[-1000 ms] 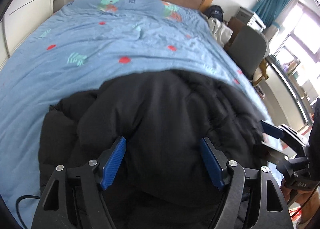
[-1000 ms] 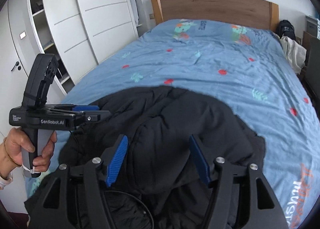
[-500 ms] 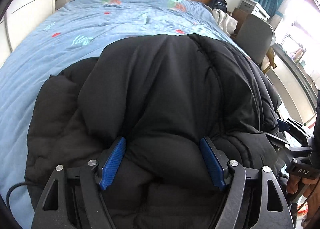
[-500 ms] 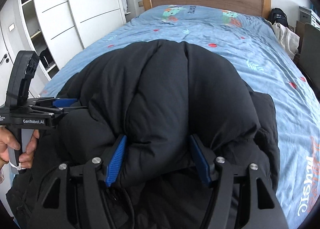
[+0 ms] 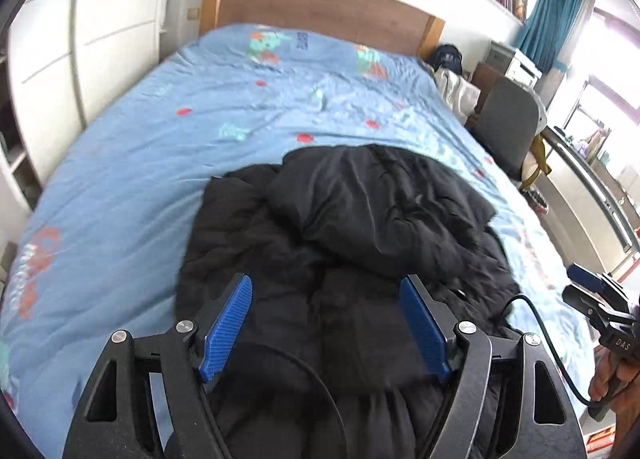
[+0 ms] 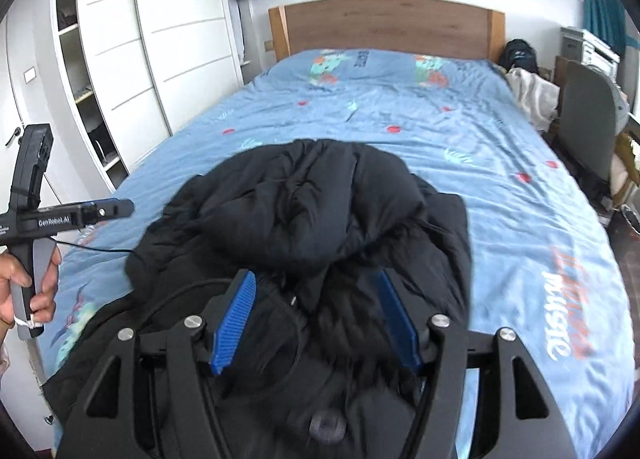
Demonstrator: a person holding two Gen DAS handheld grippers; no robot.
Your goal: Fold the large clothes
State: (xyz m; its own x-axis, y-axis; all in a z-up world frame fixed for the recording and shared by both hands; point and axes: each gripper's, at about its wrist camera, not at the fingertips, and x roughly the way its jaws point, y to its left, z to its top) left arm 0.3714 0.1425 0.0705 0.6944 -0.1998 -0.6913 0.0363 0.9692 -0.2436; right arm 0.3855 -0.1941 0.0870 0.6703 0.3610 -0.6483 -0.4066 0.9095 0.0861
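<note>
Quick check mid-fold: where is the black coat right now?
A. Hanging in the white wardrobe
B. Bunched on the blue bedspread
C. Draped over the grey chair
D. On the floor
B: the coat lies bunched on the bedspread, which shows around it.

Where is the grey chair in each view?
Left wrist: the chair is at the right, beside the bed's far right edge.
Right wrist: the chair is at the far right edge, again beside the bed.
Shared landmark: the wooden headboard, at the top in both.
</note>
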